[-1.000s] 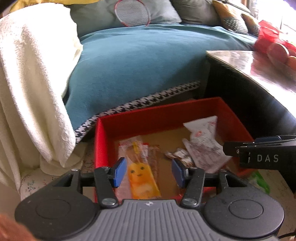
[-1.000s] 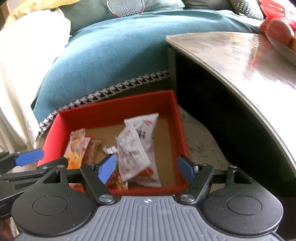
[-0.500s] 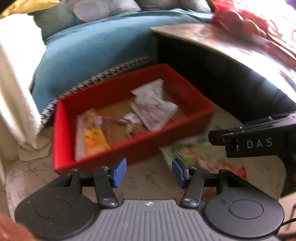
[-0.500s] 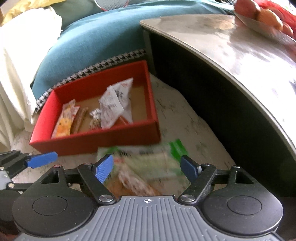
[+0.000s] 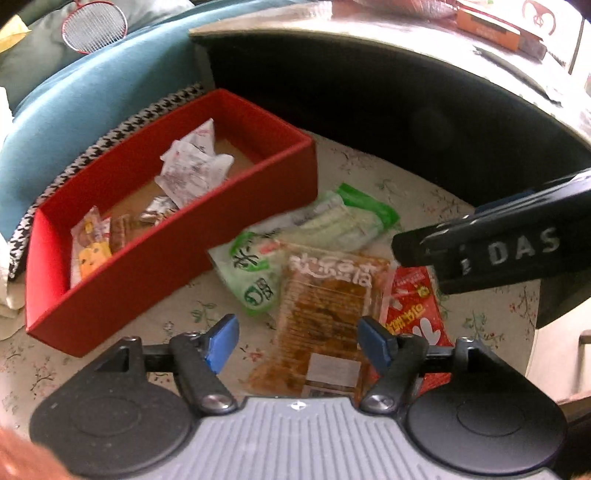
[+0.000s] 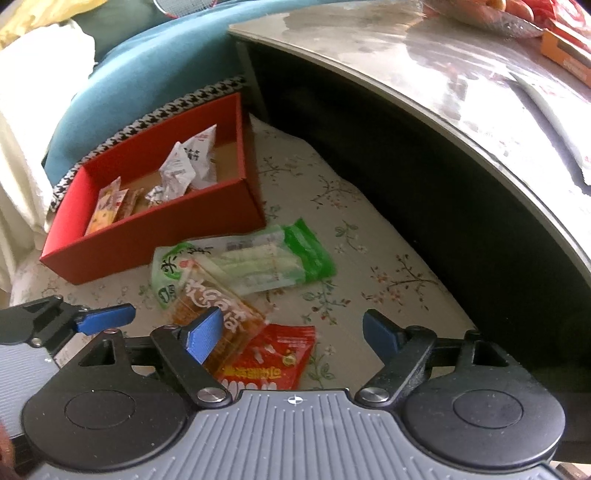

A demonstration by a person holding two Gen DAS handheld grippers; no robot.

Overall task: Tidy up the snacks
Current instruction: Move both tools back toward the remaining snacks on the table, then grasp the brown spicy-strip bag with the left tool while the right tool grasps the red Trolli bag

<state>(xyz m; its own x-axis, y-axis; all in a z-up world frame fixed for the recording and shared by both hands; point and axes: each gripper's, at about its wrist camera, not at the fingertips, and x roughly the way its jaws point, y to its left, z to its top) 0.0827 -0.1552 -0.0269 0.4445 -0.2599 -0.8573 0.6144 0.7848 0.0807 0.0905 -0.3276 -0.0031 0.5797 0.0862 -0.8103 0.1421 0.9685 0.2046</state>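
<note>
A red box [image 5: 122,288] [image 6: 147,236] sits on the floral cushion and holds several small snack packets, white ones [image 5: 192,170] and a yellow one [image 5: 90,254]. In front of it lie a green packet [image 5: 314,229] [image 6: 251,262], an orange-brown packet [image 5: 325,314] [image 6: 214,310] and a red packet [image 5: 413,306] [image 6: 273,354]. My left gripper [image 5: 297,339] is open and empty just above the orange-brown packet. My right gripper [image 6: 293,338] is open and empty above the red packet.
A dark table with a glossy top [image 6: 461,81] curves along the right, with fruit and boxes on it. A teal blanket [image 5: 92,96] and a white towel [image 6: 33,110] lie behind the box. A racket [image 5: 94,26] rests on a cushion.
Both grippers have pulled back from over the red box and swung right. The loose packets in front of the box have come into view. Both stay open.
</note>
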